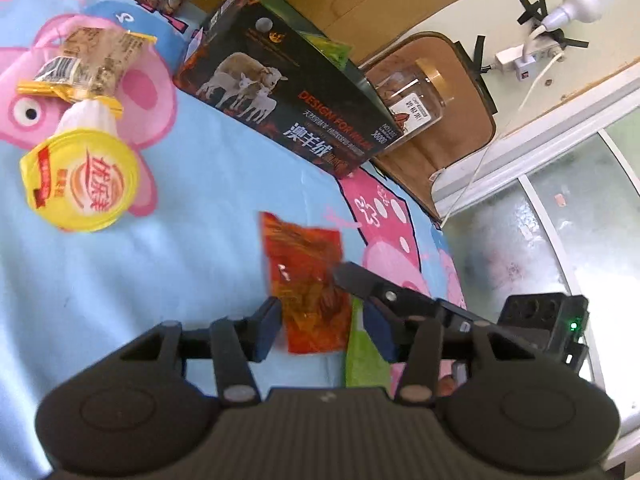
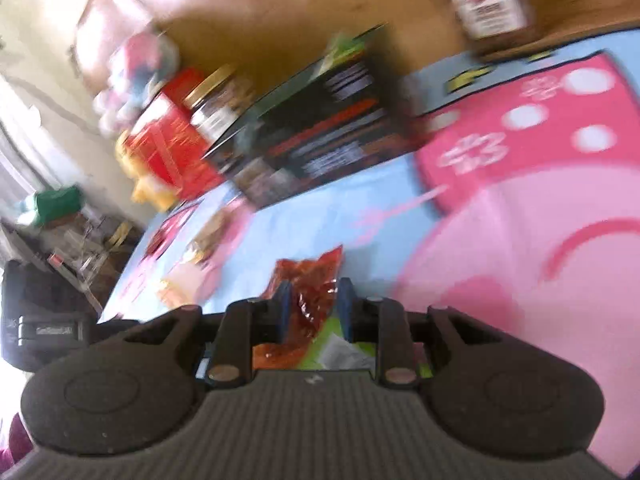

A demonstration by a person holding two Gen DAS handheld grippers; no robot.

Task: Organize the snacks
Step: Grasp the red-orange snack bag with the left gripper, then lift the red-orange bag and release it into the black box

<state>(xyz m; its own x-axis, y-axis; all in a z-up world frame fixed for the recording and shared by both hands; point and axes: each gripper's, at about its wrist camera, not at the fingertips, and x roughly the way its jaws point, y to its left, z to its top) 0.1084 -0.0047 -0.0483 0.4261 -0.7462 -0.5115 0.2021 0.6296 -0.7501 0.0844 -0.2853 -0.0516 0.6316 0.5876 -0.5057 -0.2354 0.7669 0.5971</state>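
Note:
A crinkled red-orange snack packet [image 1: 304, 272] sits over the blue cartoon cloth [image 1: 120, 280]. My left gripper [image 1: 320, 306] is open around its lower end: the left pad touches one edge, and green shows in a gap at the other pad. One black finger [image 1: 360, 280] of the right gripper reaches in from the right onto the packet's side. In the blurred right wrist view the right gripper [image 2: 314, 290] is open, the packet [image 2: 308, 280] filling the narrow gap between its blue pads. A green packet [image 1: 362, 356] lies under both.
A yellow-lidded cup [image 1: 80, 180] lies on its side at left, beside a clear-wrapped nut bar [image 1: 84, 64]. A dark box with sheep on it [image 1: 280, 92] stands behind. A gold-lidded jar [image 1: 416, 96] rests on a brown seat. A red box [image 2: 172, 148] stands farther back.

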